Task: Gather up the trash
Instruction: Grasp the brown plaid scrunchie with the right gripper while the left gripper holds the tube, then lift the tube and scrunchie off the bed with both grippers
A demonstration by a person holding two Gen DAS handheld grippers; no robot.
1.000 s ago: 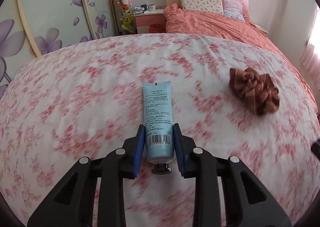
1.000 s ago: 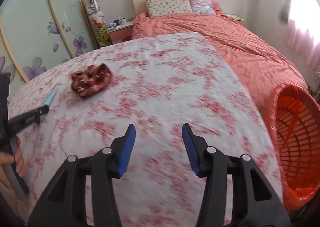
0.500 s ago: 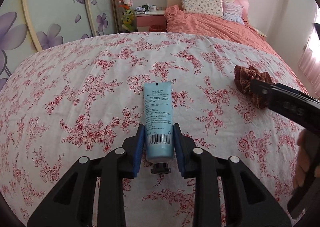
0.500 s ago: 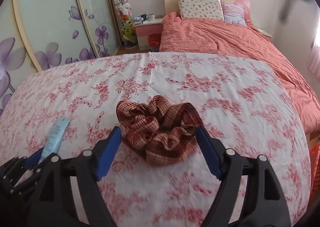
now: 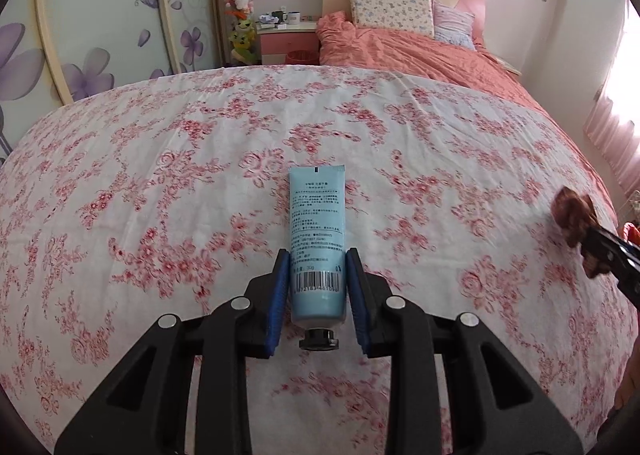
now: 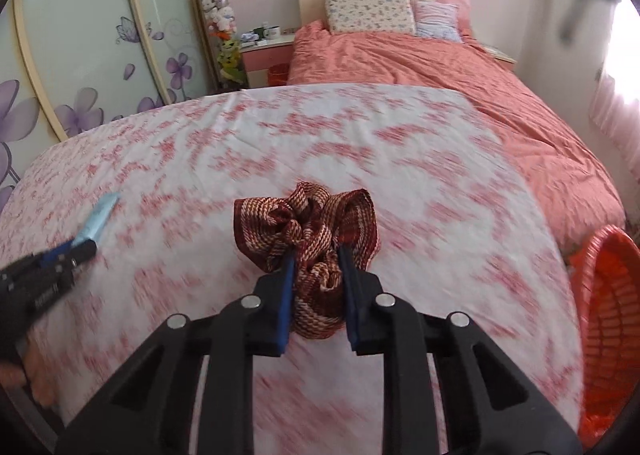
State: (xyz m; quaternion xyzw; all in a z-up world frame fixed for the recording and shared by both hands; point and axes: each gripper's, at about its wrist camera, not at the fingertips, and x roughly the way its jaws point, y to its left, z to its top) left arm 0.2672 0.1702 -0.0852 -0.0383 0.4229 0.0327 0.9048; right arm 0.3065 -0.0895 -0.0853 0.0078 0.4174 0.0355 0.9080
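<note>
**Both grippers loaded over the floral sheet**

Left gripper (image 5: 316,287) first, in its own wrist view: we held it angled down over the floral sheet (image 5: 180,175), its blue pads (image 5: 280,295) clamped on the lower end of a pale blue tube (image 5: 316,239). The tube's black cap (image 5: 319,339) pointed back at the camera and its crimped end pointed toward the headboard. We could not tell whether the tube touched the sheet or hung just above it. At the right edge we saw the right gripper (image 5: 600,251) only in part, a dark jaw with the brown scrunchie (image 5: 574,215) bunched at its tip; a sliver of orange showed beyond it, too cut off to name.

In the right wrist view our right gripper's jaws were closing, and the checked brown scrunchie (image 6: 310,247) was pinched between the blue pads (image 6: 286,295), its folds spilling out above them. The sheet beneath was smeared with motion blur, so its pattern was hard to read. An orange slatted basket (image 6: 612,319) stood low at the right, beside the bed and clipped by the frame's edge; we could not make out its contents. At the far left the left gripper (image 6: 86,243) showed side-on with the tube's end (image 6: 100,215) poking out, and part of a hand (image 6: 36,375) gripped its handle.
</note>
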